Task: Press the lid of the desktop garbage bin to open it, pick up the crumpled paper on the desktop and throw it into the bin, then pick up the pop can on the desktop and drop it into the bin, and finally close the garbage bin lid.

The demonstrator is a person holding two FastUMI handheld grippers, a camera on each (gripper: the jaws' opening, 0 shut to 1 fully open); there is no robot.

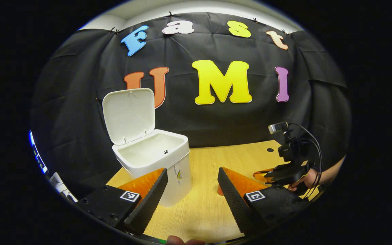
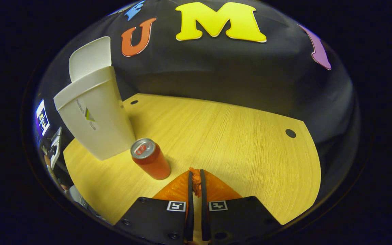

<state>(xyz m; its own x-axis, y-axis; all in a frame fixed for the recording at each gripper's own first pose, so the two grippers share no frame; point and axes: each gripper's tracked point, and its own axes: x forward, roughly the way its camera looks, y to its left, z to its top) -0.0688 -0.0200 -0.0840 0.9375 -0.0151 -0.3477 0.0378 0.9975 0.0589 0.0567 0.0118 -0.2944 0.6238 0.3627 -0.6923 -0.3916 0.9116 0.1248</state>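
Two fingers of the right gripper (image 2: 196, 180) stand almost together, and a small orange scrap of crumpled paper (image 2: 195, 183) is nipped between them near the tips, so the paper is already in hand and low over the wooden desktop (image 2: 250, 136). What the coming move turns on is where the mouth of the white garbage bin (image 2: 95, 122) lies from that gripper: in the right gripper view the bin stands forward and to the left, well apart from the fingers, with its lid (image 2: 90, 58) tipped up behind the opening. Between gripper and bin, just left of the fingertips, stands the orange pop can (image 2: 150, 163), upright with its long axis vertical and its top showing; it sits close to the bin's foot, though I cannot tell whether they touch. By my judgement the paper must be lifted up and carried leftward over the can to clear the bin's rim, and a low sweep risks knocking the can over. In the left gripper view the left gripper (image 1: 192, 185) hangs wide open with nothing between its fingers, near the bin's front wall (image 1: 182, 177) and far nearer to the bin than the right one, which shows at the far right (image 1: 286, 173) in a person's hand (image 1: 310, 178). The bin's open lid (image 1: 128, 114) stands upright behind its open mouth.
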